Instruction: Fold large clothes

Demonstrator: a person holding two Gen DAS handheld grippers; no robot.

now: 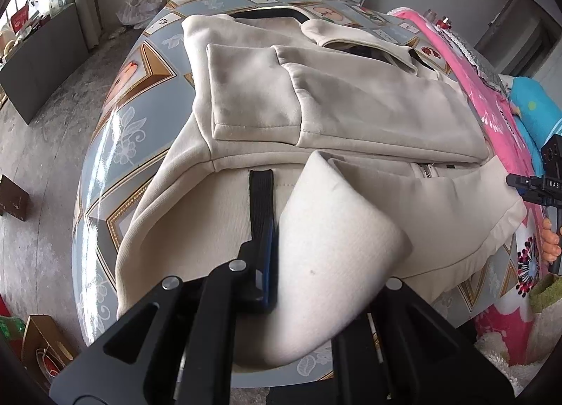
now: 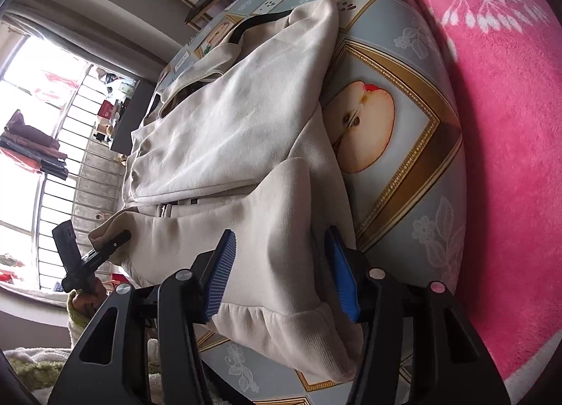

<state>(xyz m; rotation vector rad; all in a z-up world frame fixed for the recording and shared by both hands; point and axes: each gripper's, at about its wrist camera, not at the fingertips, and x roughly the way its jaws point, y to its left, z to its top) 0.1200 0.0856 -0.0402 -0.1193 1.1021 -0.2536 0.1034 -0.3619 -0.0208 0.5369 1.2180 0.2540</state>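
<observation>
Jacket [image 1: 351,106] hem lifts off patterned table [image 1: 116,138], left gripper [image 1: 316,282] jaws clamping it, right gripper [image 2: 284,275] jaws spread around it.

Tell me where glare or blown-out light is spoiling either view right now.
Left wrist view: window glare streaks the glossy tablecloth on its left edge; the cream garment reads clearly. Right wrist view: the window is blown out white, and fisheye bends the table edge.

cream jacket [image 1: 368,113], fruit-print tablecloth [image 2: 397,145] — pink blanket [image 2: 498,124]
</observation>
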